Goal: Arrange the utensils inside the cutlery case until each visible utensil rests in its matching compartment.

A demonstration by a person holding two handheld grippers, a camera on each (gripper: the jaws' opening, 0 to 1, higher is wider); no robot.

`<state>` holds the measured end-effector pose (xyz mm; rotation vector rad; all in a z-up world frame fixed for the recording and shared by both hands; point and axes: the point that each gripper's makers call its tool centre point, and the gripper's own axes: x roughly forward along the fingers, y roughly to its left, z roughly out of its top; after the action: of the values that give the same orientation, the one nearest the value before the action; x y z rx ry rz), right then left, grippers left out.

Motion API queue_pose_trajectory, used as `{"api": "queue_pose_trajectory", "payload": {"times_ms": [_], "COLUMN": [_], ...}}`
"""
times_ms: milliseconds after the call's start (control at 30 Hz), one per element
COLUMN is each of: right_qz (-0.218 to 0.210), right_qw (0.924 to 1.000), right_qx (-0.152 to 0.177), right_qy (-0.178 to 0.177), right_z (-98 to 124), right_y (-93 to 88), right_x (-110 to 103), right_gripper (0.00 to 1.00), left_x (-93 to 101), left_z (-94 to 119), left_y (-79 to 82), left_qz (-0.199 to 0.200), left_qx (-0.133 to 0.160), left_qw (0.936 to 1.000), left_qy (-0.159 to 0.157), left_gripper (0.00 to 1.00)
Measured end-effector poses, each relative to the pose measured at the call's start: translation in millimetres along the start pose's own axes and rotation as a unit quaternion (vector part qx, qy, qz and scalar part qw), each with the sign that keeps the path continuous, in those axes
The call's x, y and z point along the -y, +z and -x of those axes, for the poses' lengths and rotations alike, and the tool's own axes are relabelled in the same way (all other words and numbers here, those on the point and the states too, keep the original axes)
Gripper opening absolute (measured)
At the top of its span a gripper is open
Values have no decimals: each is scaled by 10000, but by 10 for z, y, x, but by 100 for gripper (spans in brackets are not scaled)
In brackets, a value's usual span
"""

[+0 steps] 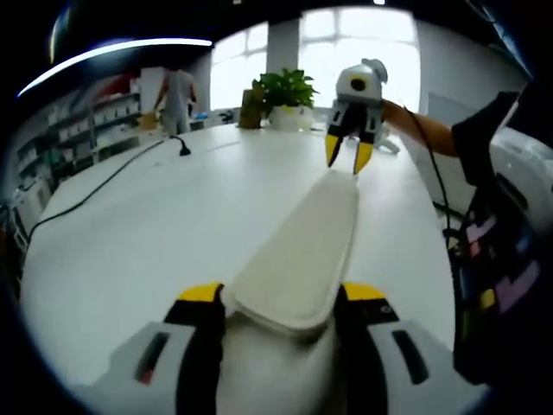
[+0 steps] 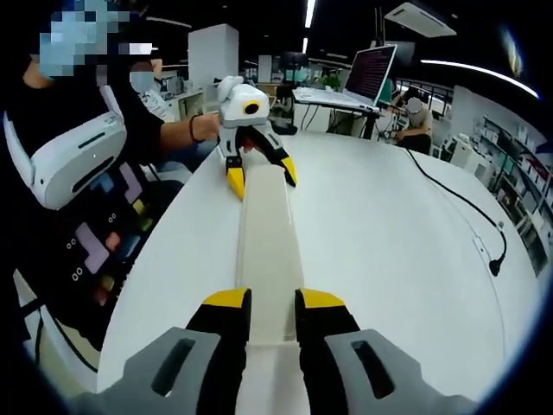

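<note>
We see one white counter (image 1: 155, 233) and one long, cream-coloured cutlery case (image 1: 302, 255), smooth and rounded at its ends, held just above the counter between our two grippers. Our left gripper (image 1: 278, 298) is clamped on the near, wide end; our right gripper (image 2: 270, 303) grips the other, narrow end. One black cable (image 2: 462, 203) lies on the counter well apart.

I log a cream case (image 1: 302, 259) on a white table (image 1: 155, 242), yellow-tipped black jaws on my grey left gripper (image 1: 281, 303), a black cable (image 2: 458, 199), a green plant (image 1: 285, 86).
</note>
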<state>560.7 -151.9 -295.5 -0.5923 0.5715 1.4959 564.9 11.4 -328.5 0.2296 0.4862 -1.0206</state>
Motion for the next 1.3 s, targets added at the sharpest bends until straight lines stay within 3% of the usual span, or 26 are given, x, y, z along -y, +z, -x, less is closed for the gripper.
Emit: {"api": "queue_pose_trajectory", "payload": {"times_ms": [133,300,333,533,667,833,1000,1300], "right_qz": [-135,-103,-143,-286,-464,-333,-145,-62], "right_qw": [9995,9944,9950,9832,9706,9579,9465,9392], "right_qx": [-275,-1055,-993,-1800,-2359,-2850,-3224,-3431], "right_qy": [21,-41,-7,-108,-133,-115,39,140], "right_z": [-15,-51,-72,-71,-92,-121,-128,-103], "right_y": [-1,-131,-87,-130,-139,-131,-140,-147], "right_x": [-26,-45,-48,-42,-42,-43,-30,1], "right_gripper": [14,15,14,14,14,15,15,15], "left_x": [-10,-6,-4,2,8,8,6,-26], "left_z": [-17,-38,-42,-47,-54,-62,-62,73], "left_y": [7,18,21,15,8,7,6,16], "left_qz": [-46,-85,-89,-94,-87,-66,-53,4], "left_qx": [6,46,56,83,89,116,93,-11], "left_qw": [10000,9999,9999,9999,9999,9999,9999,9999], "left_qy": [-35,-30,-33,-51,-59,-51,-34,114], "left_gripper": [55,55,55,55,55,55,56,54]}}
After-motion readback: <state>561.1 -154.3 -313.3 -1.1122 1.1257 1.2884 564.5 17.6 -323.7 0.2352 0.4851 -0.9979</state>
